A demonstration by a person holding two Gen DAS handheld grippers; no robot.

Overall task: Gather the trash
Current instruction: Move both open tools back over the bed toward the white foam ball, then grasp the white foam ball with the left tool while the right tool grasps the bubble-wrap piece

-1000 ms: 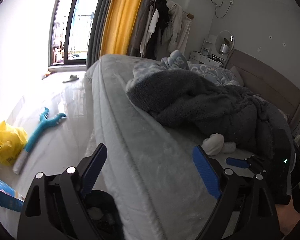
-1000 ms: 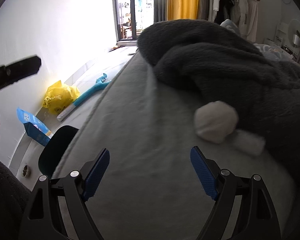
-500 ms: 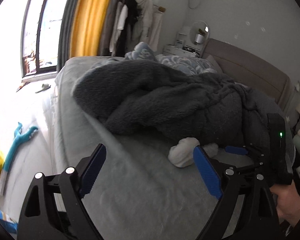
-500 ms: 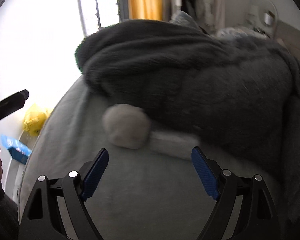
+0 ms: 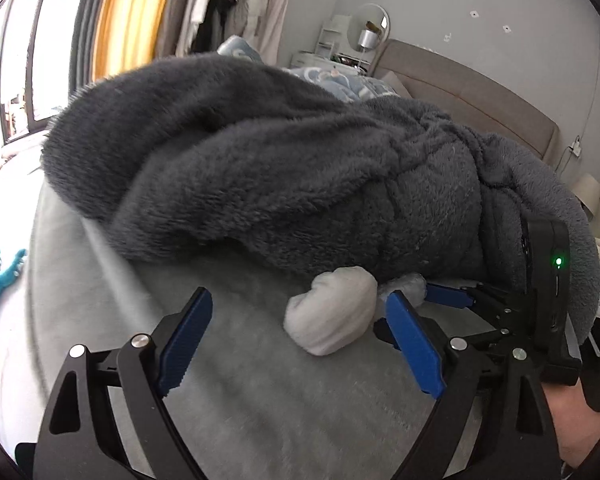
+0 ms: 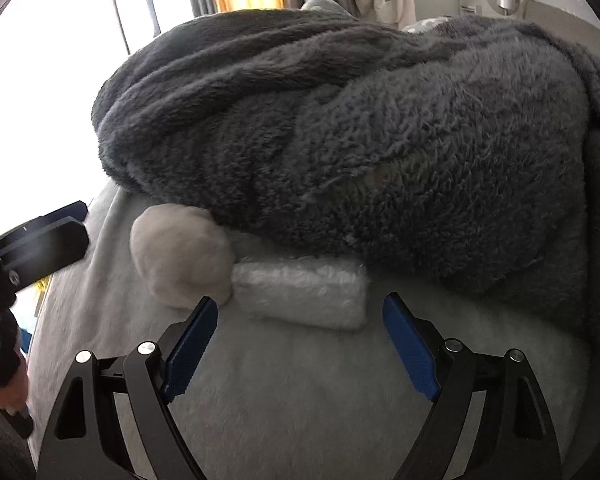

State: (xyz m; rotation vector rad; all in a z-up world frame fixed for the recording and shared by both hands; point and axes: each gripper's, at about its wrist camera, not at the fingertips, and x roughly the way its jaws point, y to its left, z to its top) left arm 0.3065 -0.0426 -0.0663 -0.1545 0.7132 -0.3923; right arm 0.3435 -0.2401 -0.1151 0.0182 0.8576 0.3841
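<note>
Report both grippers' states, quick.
Left gripper: open, holding nothing.
Right gripper: open, holding nothing.

grey blanket [image 6: 380, 140] hides white wad's [image 6: 180, 256] top edge.

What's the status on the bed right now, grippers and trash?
Left gripper open, right gripper open, both empty. White wad and white packet on the bed, untouched. Grey blanket overlaps both.
</note>
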